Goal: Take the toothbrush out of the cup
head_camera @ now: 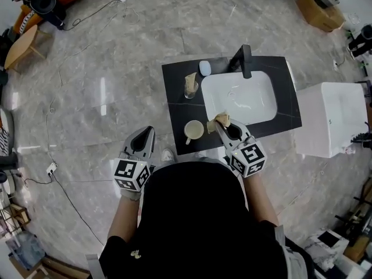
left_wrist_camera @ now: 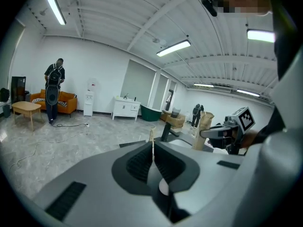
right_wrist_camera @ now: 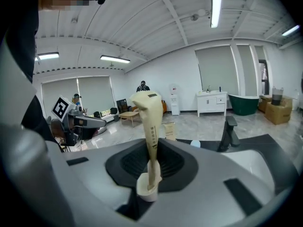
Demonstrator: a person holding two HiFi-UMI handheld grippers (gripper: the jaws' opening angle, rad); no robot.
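Two grippers are in front of the person, at the near edge of a black table (head_camera: 174, 100) that stands on a grey marble floor (head_camera: 116, 68). The right gripper (head_camera: 224, 128) has its jaws pinching a toothbrush (head_camera: 220, 121) in a beige paper wrapper. In the right gripper view the jaws (right_wrist_camera: 152, 162) press on the lower part of the wrapper, and the toothbrush (right_wrist_camera: 150, 119) stands almost upright between them, with its wide end on top. The toothbrush is out of the cup (head_camera: 193, 131). It is held in the air just to the right of the cup, by the near left corner of the white sink (head_camera: 247, 100). The cup is cream-coloured and stands near the front edge of the table, apart from the gripper. The left gripper (head_camera: 146, 135) is off the table, to the left of it and above the floor. Its jaws (left_wrist_camera: 153, 157) are pressed together with nothing between them. Farther back on the table a glass (head_camera: 190, 89) holds a second wrapped toothbrush (head_camera: 190, 79), and a small pale oval thing (head_camera: 204, 67) lies behind the glass. A black faucet (head_camera: 244, 60) stands at the far side of the sink. A white box-shaped unit (head_camera: 331, 118) is just beside the table on the right.
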